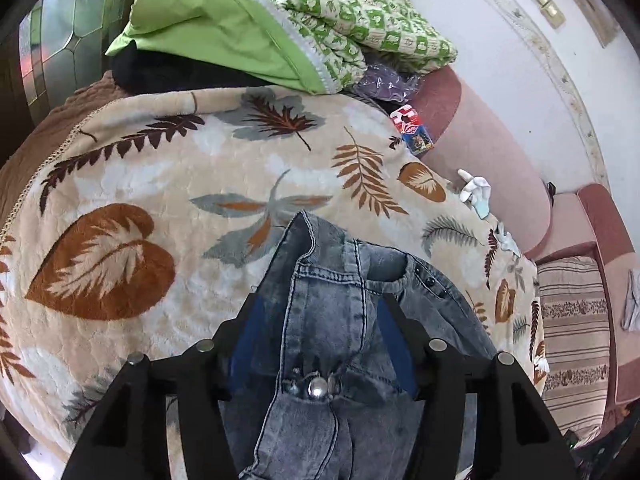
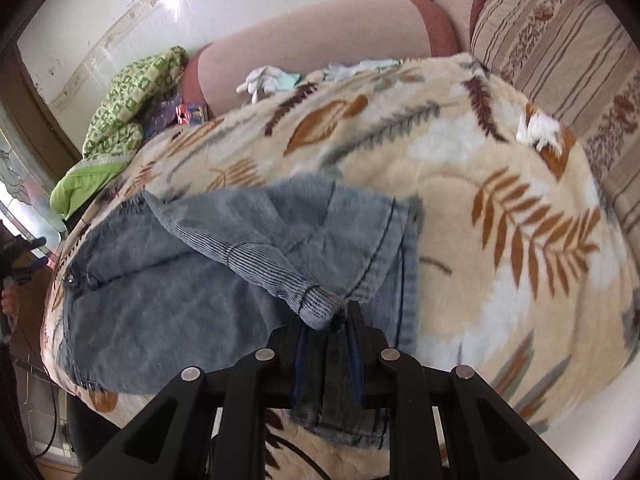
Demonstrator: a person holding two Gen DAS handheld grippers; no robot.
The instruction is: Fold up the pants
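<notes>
The jeans point(image 2: 200, 280) lie on the leaf blanket point(image 2: 500, 240) on the bed. The right claw point(image 2: 332, 320) pinches the ribbed waistband; the jeans stretch toward 10 o'clock. The left claw point(image 1: 320, 304) pinches the button end, cloth running toward 12 o'clock.

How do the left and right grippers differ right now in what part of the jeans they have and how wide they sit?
The left gripper sits wide, its fingers straddling the bunched waistband of the jeans by the metal button; the right gripper is nearly closed. The right gripper pinches a ribbed cuff; the left has the button end. Both hold the same jeans over the leaf-print blanket.
</notes>
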